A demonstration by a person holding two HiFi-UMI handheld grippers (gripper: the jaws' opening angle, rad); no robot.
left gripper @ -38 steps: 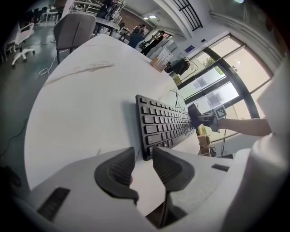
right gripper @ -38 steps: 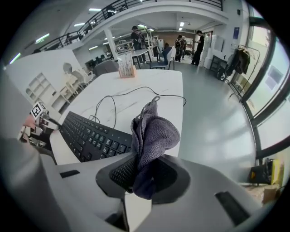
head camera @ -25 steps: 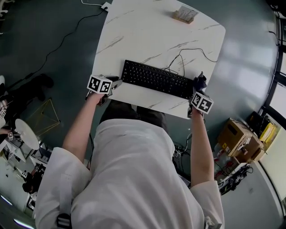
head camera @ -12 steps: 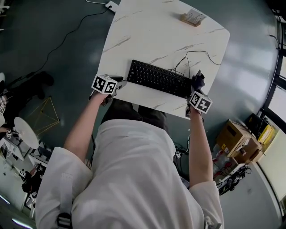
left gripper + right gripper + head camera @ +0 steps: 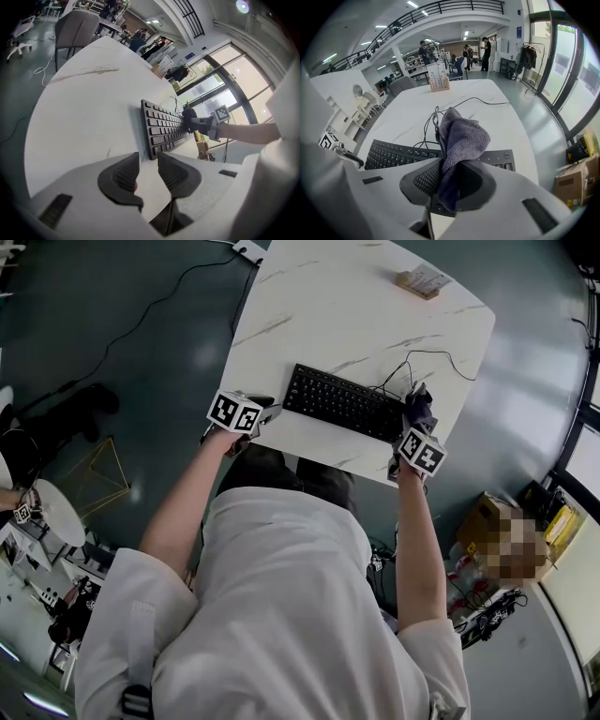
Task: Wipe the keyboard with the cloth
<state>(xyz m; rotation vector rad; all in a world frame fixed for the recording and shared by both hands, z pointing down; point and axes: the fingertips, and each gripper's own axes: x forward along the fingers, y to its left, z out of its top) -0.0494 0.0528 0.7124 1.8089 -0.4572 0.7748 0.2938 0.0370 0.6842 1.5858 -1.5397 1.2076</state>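
Now the right gripper (image 5: 447, 183) clamps the bunched grey terry cloth (image 5: 461, 136) over the right end of the flat black keyboard (image 5: 393, 154); the left gripper (image 5: 147, 173) gapes empty. Mid-wipe, I'd say: next, press across the keys.

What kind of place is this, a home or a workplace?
Most likely a workplace, a large open-plan office or lab hall: a railed upper gallery, tall glass windows, and a grey office chair beyond the white table with the keyboard.

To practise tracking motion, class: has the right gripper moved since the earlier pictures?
Yes. The right gripper, shut on the cloth, has come from beside the right end of the keyboard to over its end keys.
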